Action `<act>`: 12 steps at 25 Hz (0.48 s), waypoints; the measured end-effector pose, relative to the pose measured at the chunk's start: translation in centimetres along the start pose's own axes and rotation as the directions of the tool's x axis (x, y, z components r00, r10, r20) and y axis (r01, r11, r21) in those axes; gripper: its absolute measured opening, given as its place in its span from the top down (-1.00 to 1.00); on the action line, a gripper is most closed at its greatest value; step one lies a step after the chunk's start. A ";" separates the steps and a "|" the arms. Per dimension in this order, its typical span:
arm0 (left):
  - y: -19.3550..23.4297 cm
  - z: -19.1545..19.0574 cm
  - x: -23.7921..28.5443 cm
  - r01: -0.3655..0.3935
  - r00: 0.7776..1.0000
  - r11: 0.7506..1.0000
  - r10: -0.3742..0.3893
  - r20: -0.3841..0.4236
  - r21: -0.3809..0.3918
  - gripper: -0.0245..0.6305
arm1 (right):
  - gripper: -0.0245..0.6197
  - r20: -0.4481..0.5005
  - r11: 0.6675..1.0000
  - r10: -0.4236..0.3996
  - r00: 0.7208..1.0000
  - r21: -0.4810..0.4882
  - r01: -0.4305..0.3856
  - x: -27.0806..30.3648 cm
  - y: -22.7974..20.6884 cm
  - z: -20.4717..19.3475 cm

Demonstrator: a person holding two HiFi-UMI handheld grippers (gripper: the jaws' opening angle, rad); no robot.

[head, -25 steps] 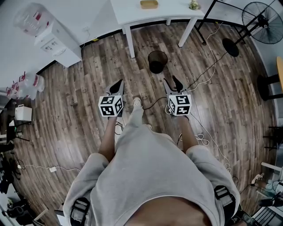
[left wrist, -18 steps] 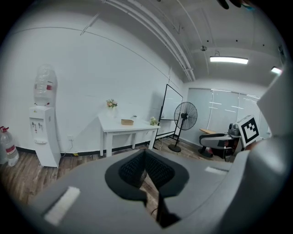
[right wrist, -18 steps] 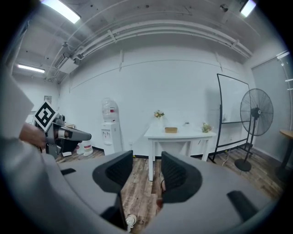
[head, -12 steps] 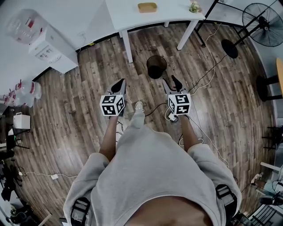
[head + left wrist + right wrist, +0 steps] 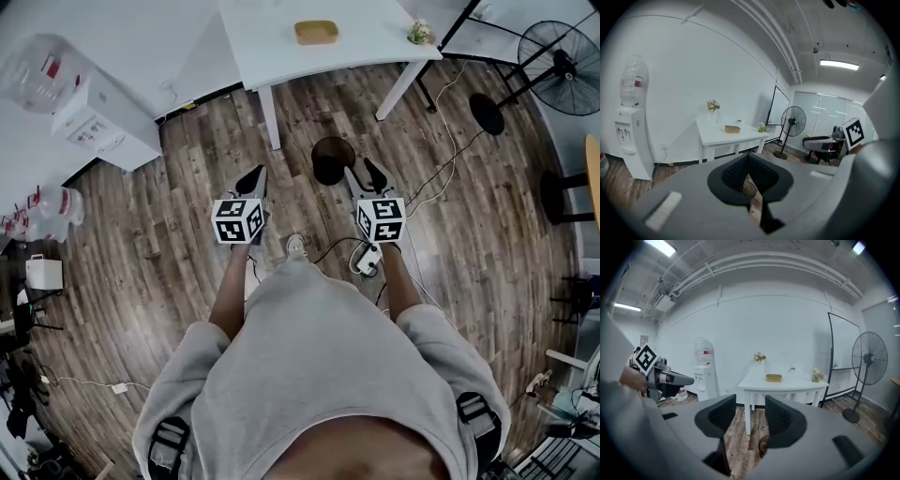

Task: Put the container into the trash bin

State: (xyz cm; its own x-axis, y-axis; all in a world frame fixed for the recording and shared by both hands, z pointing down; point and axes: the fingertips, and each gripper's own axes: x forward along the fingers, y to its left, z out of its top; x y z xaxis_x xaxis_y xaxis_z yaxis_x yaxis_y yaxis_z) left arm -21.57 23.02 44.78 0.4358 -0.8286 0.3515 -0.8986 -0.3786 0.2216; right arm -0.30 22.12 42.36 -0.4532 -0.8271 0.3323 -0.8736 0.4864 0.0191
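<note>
Tan container sits on the white tabletop at twelve o'clock. The left hand-held gripper is closed, the right hand-held gripper spread wide (both empty), with the black trash bin between them.

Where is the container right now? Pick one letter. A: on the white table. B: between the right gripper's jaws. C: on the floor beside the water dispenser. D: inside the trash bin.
A: the container sits on the white table, while the trash bin stands on the floor in front of it.
</note>
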 end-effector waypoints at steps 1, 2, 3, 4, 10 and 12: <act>0.5 0.4 0.7 0.004 1.000 1.000 -0.004 0.001 0.001 0.90 | 0.37 0.000 1.000 -0.003 1.000 0.000 0.003 0.8 -0.2 0.3; 1.0 0.8 1.4 0.007 1.000 1.000 -0.007 0.002 0.001 0.90 | 0.37 0.000 1.000 -0.005 1.000 -0.001 0.005 1.5 -0.5 0.6; 1.5 1.2 2.1 0.011 1.000 1.000 -0.011 0.001 0.001 0.89 | 0.37 -0.001 1.000 -0.007 1.000 -0.004 0.007 2.3 -0.7 1.0; 2.0 1.6 2.8 0.014 1.000 1.000 -0.014 0.000 0.000 0.89 | 0.38 -0.002 1.000 -0.010 1.000 -0.006 0.010 3.0 -0.9 1.3; 4.2 3.3 6.5 0.043 0.999 0.999 -0.043 -0.012 0.001 0.89 | 0.38 -0.012 0.999 -0.036 0.999 -0.001 0.036 6.7 -2.3 2.5; 4.7 3.9 7.6 0.054 0.998 0.999 -0.054 -0.011 0.005 0.90 | 0.37 -0.013 0.999 -0.044 0.999 0.000 0.044 7.6 -2.7 2.8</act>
State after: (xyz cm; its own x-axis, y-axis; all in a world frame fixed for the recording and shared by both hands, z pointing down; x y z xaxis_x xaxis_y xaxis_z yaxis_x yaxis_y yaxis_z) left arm -22.65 13.32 44.93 0.4839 -0.8024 0.3493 -0.8742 -0.4247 0.2356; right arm -1.87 13.65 42.17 -0.4122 -0.8441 0.3430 -0.8926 0.4497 0.0338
